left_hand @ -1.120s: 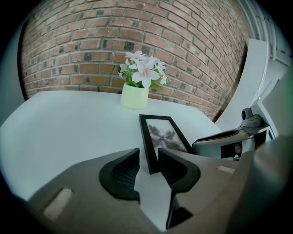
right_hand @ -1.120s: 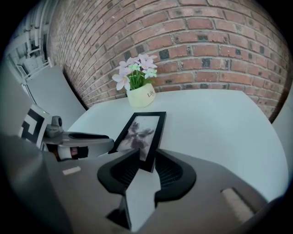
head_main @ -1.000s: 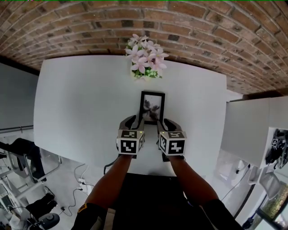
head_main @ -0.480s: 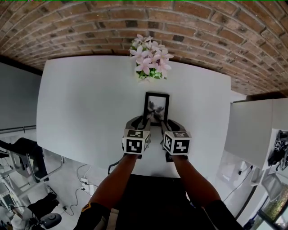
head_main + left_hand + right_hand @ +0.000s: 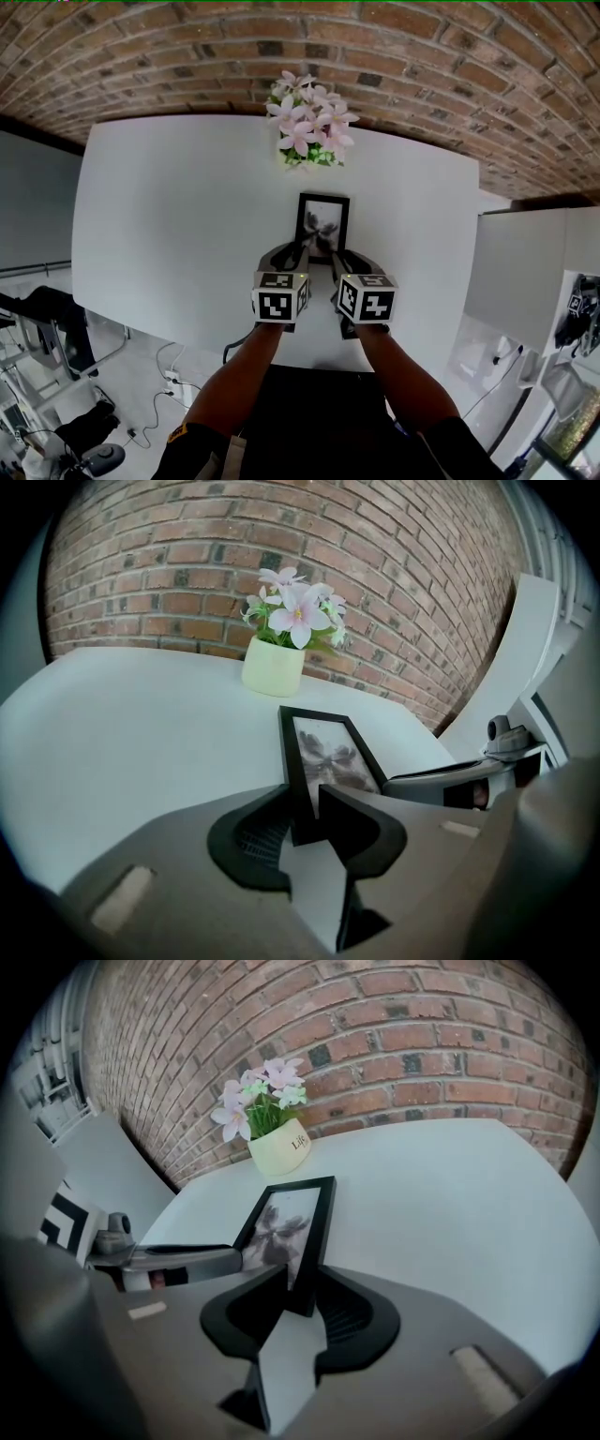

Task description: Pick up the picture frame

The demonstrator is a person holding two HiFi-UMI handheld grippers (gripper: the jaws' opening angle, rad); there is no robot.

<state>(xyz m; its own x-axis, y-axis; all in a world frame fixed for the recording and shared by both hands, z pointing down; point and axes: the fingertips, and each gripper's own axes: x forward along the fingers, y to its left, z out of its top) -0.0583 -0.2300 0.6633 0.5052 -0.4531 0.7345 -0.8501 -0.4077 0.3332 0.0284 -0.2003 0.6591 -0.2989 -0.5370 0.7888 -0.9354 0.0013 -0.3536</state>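
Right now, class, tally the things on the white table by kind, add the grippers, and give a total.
Picture frame: 1
Pot of flowers: 1
Grippers: 2, the left gripper and the right gripper, each closing with the picture frame's edge between its jaws
Total: 4

The person wears dark clothing point(image 5: 319, 422) — short dark sleeves, forearms left uncovered — with a small yellow patch point(image 5: 173, 434) on the left sleeve point(image 5: 202, 455).
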